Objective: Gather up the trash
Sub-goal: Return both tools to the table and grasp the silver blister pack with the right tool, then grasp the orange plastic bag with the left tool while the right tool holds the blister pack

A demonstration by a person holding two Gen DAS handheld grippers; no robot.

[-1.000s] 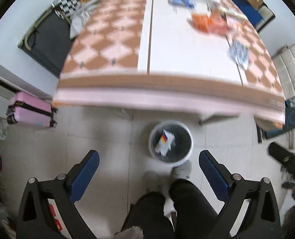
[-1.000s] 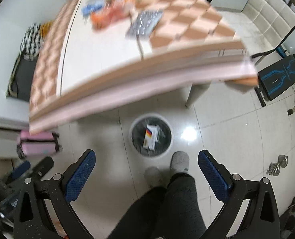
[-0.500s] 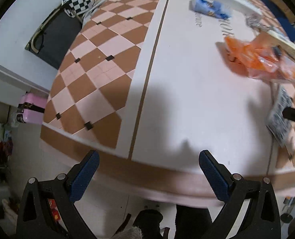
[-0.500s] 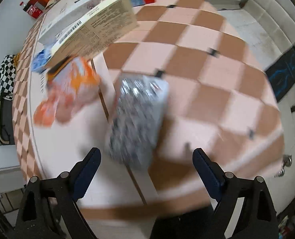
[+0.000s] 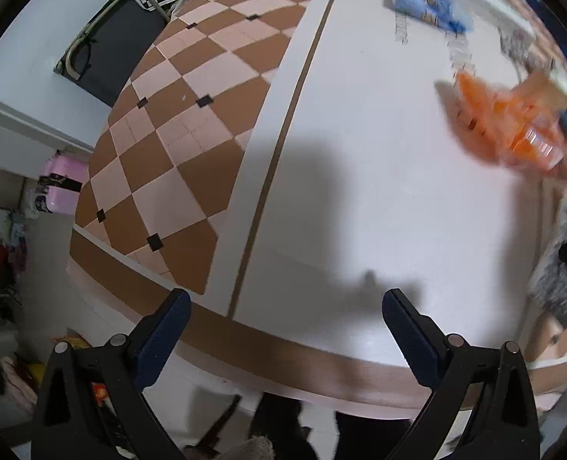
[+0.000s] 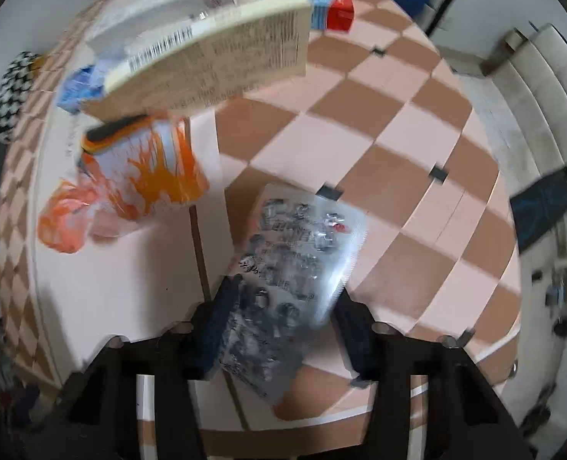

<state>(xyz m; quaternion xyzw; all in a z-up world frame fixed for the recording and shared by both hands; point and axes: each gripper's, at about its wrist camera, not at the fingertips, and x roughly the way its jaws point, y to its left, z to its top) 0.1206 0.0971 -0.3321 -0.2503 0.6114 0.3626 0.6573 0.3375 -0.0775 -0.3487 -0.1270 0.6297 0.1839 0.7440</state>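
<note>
A silver foil wrapper (image 6: 298, 268) lies on the checkered table (image 6: 417, 145). My right gripper (image 6: 287, 306) straddles its near end, with the jaws partly closed on either side of it; the view is blurred and I cannot tell whether they grip it. The wrapper also shows at the right edge of the left wrist view (image 5: 563, 264). An orange and white wrapper (image 6: 137, 176) lies left of it and shows in the left wrist view (image 5: 521, 130). My left gripper (image 5: 283, 318) is open and empty over the table's near edge.
A beige printed box (image 6: 214, 57), a white box (image 6: 168, 11), a blue packet (image 5: 425, 4) and a red and blue carton (image 6: 329, 4) lie farther back on the table. A pink suitcase (image 5: 63, 180) stands on the floor at left.
Both grippers rose from over the floor bin to table height and moved forward. The right gripper's jaws have narrowed around the silver wrapper. The left gripper stays open.
</note>
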